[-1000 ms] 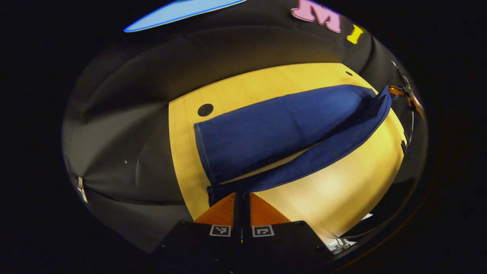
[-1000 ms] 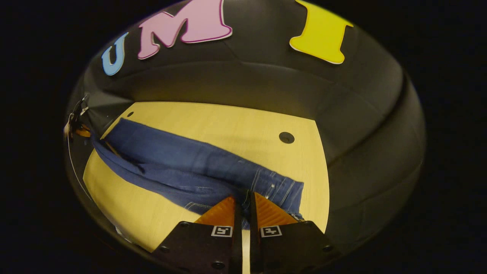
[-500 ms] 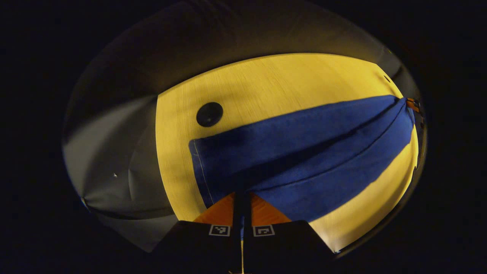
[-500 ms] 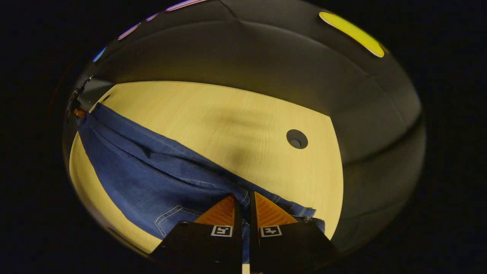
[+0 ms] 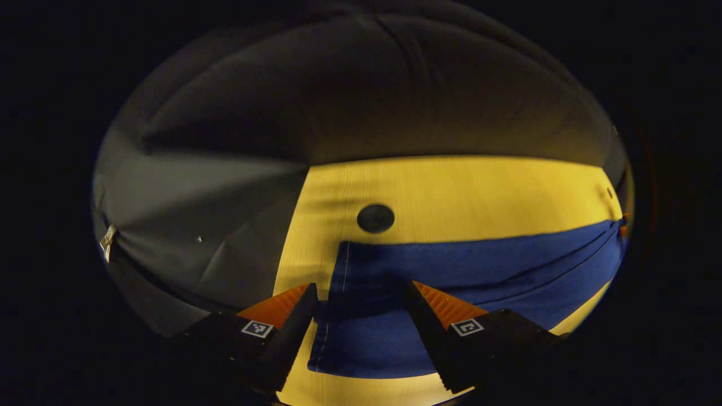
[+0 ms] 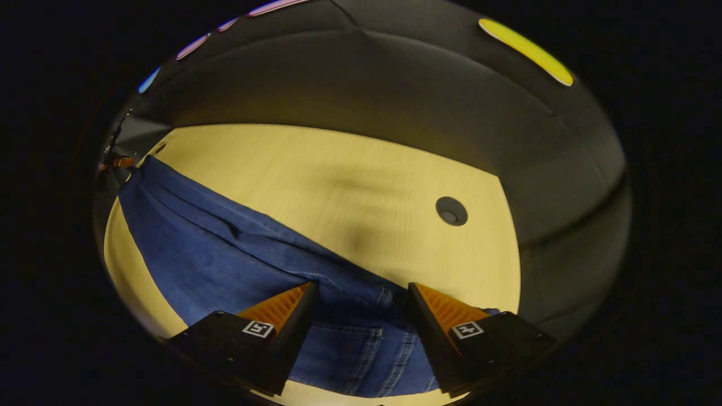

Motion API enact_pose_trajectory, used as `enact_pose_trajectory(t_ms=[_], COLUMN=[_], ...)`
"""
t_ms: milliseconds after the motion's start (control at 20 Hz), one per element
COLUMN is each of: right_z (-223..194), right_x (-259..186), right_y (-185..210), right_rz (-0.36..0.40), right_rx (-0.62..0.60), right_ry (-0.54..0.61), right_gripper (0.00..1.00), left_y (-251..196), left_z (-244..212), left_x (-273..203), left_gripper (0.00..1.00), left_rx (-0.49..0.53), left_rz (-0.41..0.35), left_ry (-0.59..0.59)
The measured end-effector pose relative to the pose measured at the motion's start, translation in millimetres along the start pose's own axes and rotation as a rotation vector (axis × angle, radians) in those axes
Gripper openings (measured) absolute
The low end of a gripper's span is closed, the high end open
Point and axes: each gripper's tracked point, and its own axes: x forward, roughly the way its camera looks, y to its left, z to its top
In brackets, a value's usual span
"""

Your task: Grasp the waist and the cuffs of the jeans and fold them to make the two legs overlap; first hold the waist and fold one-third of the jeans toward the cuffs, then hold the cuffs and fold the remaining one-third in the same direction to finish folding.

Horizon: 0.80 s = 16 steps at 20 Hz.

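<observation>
Left gripper [image 5: 361, 307] and right gripper [image 6: 361, 307] both hang spread wide, holding nothing, over jeans [image 6: 225, 254] lying leg-on-leg along the bench [image 6: 338, 180]; next, seemingly, pinching the waist for the first third-fold.

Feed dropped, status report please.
Left claw open above cuffs. Right claw open above waist. Jeans flat on table, legs overlapped. Nothing in the way.

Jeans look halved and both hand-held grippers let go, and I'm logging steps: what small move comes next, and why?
Probably close the right hand-held gripper on the waist. It hangs open over it, and the jeans lie flat on the table, legs overlapped; the waist fold is next.
</observation>
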Motion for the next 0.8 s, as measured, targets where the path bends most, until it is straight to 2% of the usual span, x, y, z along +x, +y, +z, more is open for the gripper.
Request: enact_pose_trajectory(t_ms=[100,150,250,400,600,800], right_z=[8.2,11.6,10.7,-30.1,-93.4,-110.2], right_x=[-25.4,-39.5,-63.9,-92.9,-91.2,-81.5], right_y=[-2.9,-5.6,-17.6,-41.9,-61.4,-66.6], right_rz=[-0.011,-0.012,-0.021,-0.066,-0.138,-0.166], right_rx=[0.020,0.049,0.134,0.319,0.609,0.888], right_ry=[-0.038,-0.054,-0.062,0.023,0.172,0.187], right_gripper=[0.98,0.98,0.97,0.97,1.00,0.99], left_y=[-7.4,-3.7,-2.2,-14.7,-35.5,-63.5], left_z=[15.1,21.2,17.5,17.4,7.5,-28.1], left_x=[-22.4,-34.1,-40.5,-71.7,-91.9,-129.4], left_gripper=[0.99,0.98,0.99,0.98,0.98,0.98], left_rx=[-0.055,-0.049,0.001,0.072,0.083,0.031], left_rz=[-0.086,-0.115,-0.163,-0.233,-0.327,-0.374], left_ry=[-0.104,-0.154,-0.234,-0.309,-0.310,-0.286])
